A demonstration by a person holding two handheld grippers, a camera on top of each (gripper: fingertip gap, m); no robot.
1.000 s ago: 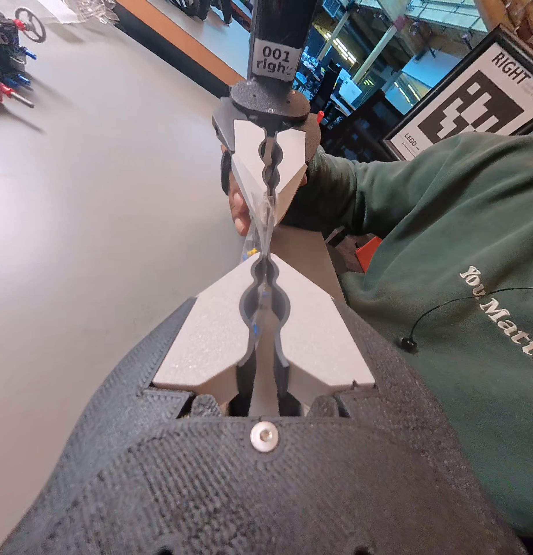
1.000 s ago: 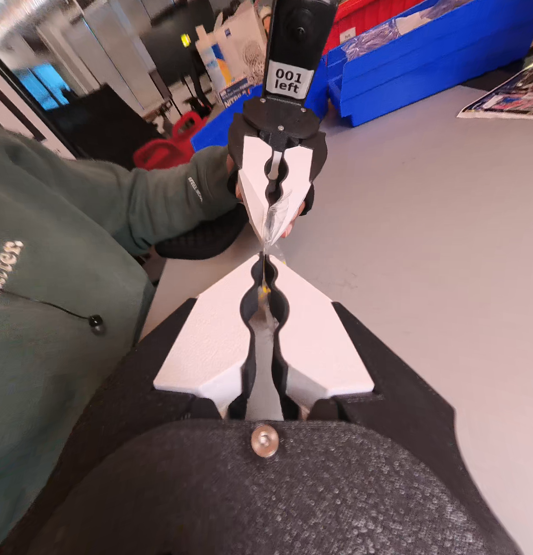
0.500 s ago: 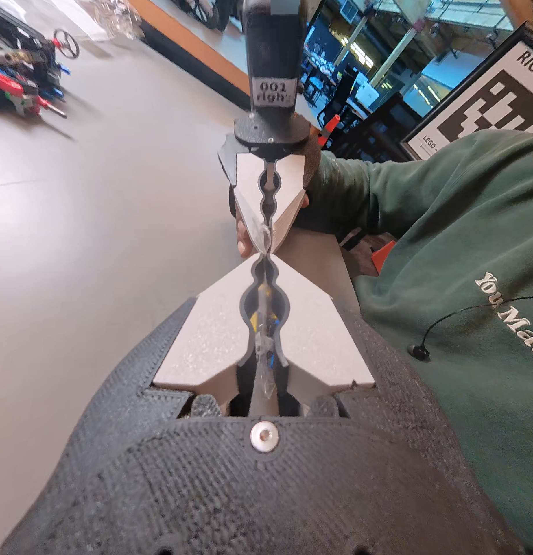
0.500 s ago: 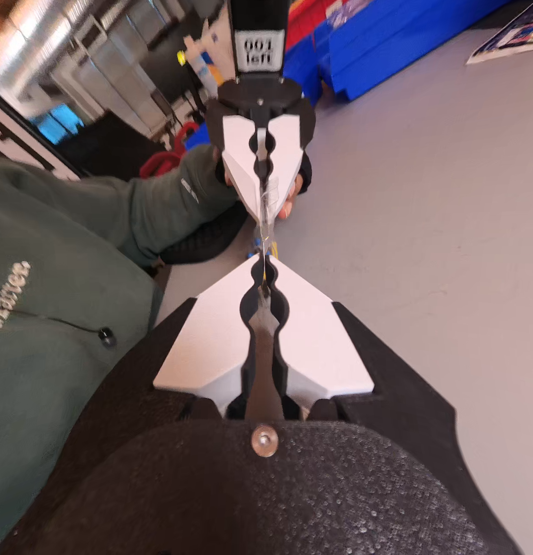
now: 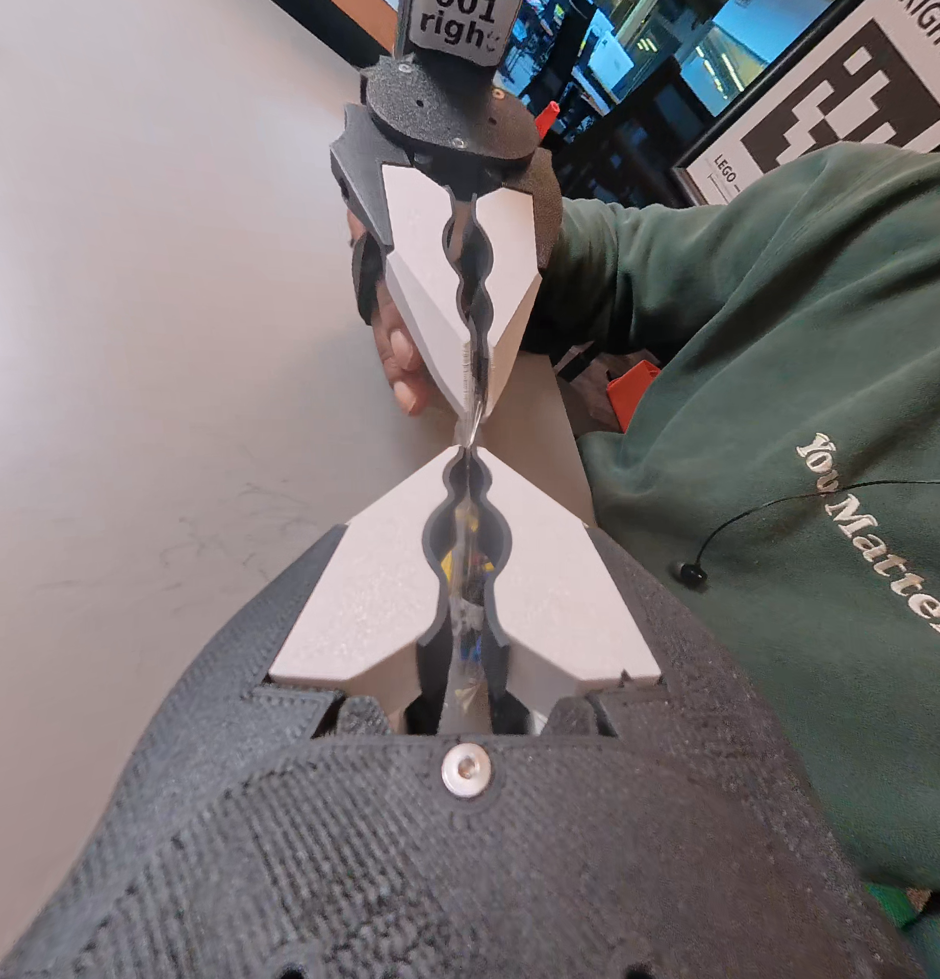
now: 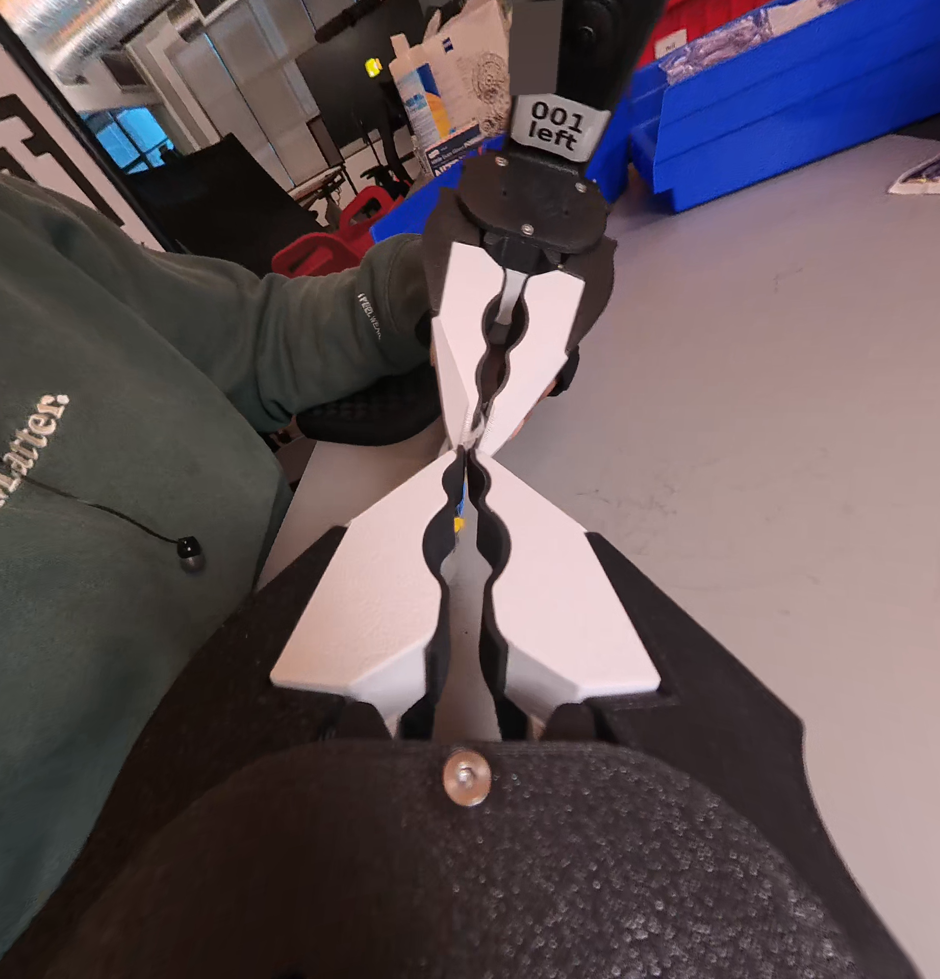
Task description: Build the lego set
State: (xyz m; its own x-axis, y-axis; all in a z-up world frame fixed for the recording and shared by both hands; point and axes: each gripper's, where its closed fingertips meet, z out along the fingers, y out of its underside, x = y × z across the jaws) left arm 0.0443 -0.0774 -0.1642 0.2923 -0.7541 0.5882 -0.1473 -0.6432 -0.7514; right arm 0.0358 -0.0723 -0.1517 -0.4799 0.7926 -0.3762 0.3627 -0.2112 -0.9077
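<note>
A clear plastic bag of small lego pieces (image 5: 471, 430) is pinched between both grippers above the grey table (image 5: 139, 318). My left gripper (image 5: 467, 451) is shut on one edge of the bag; yellow and blue pieces show through the gap between its fingers. My right gripper (image 6: 466, 451) is shut on the opposite edge, with a bit of the bag (image 6: 476, 424) and a yellow piece visible. The two grippers meet almost tip to tip: the right one (image 5: 476, 413) faces me in the left wrist view, the left one (image 6: 477, 430) in the right wrist view. Most of the bag is hidden.
A person in a green sweatshirt (image 5: 775, 371) holds both grippers at the table's near edge. Blue bins (image 6: 775, 122) and a printed booklet (image 6: 934, 175) lie at the far side. A red container (image 6: 319, 249) and a framed marker sign (image 5: 854, 90) are beyond the table. Only a small space, under 4 cm, lies between the two pairs of fingers.
The two grippers have drawn closer, so the stretch of bag between their tips is shorter. Both views have swung; the lego model at the left view's far corner has left view.
</note>
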